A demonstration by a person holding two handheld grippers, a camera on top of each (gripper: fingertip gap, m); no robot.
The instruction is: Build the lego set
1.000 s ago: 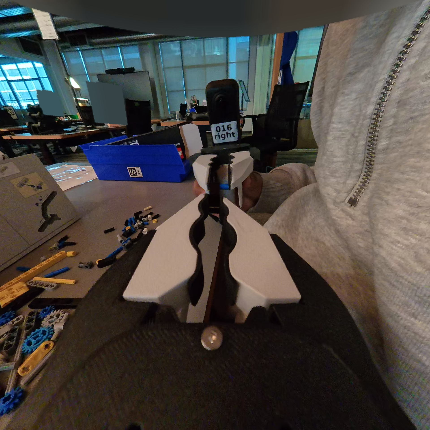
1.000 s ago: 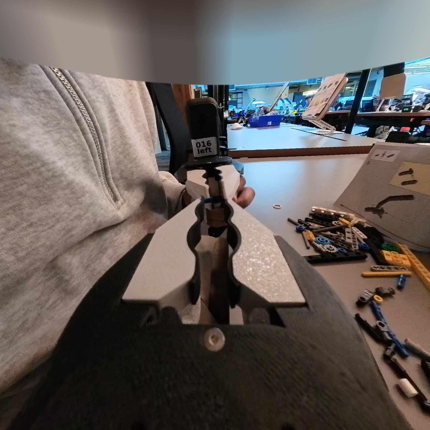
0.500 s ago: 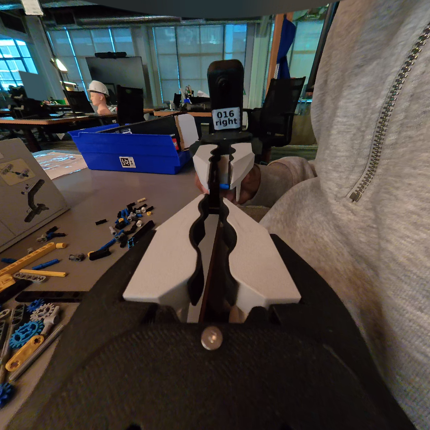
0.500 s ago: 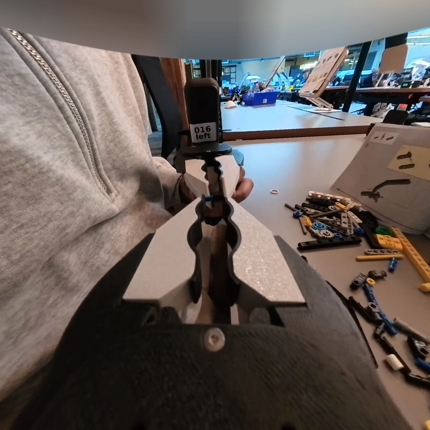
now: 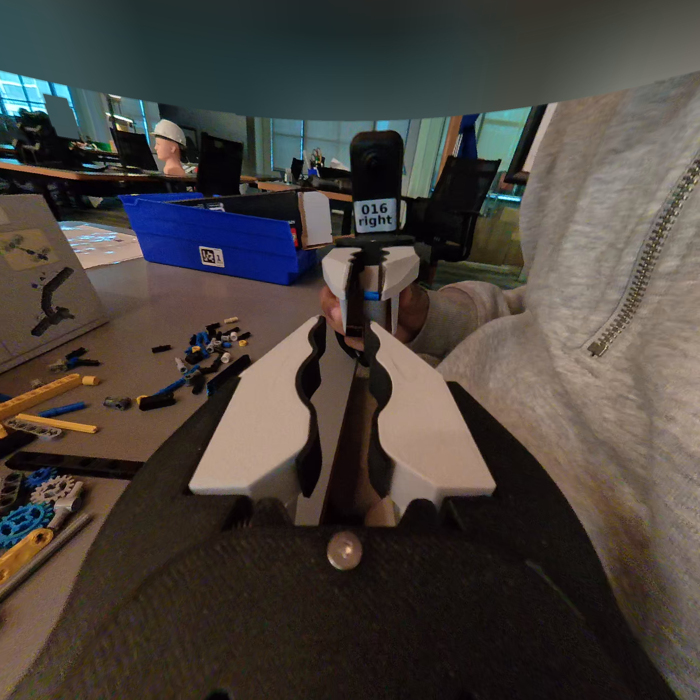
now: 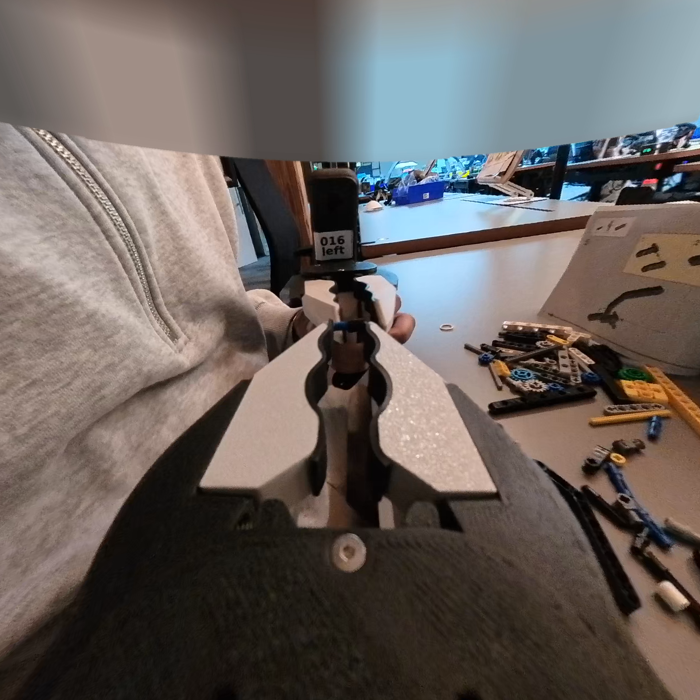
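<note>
My two grippers face each other tip to tip above the table's near edge, in front of a person's grey hoodie point(image 5: 568, 378). My right gripper point(image 6: 345, 331) is shut on a small blue pin point(image 6: 344, 324) that lies across its tips. The pin also shows in the left wrist view point(image 5: 372, 295), in the right gripper point(image 5: 369, 291). My left gripper point(image 5: 347, 327) has its jaws a little apart. A thin black part point(image 5: 355, 303) stands upright at the tips, beside the pin. I cannot tell what holds it. The left gripper also shows in the right wrist view point(image 6: 350, 303).
Loose black, blue, yellow and grey Lego pieces point(image 5: 212, 352) lie on the grey table, with gears point(image 5: 22, 519) and a long black beam point(image 5: 72, 460) nearer. An instruction booklet point(image 5: 41, 280) stands propped at the left and a blue bin point(image 5: 219, 235) behind. The right wrist view shows the piece pile point(image 6: 549, 363) and booklet point(image 6: 644, 288). The tips of both grippers are at nearly the same place.
My left gripper's jaws have spread slightly wider. Both grippers have tilted and drifted a little while staying tip to tip. The right gripper keeps the blue pin.
</note>
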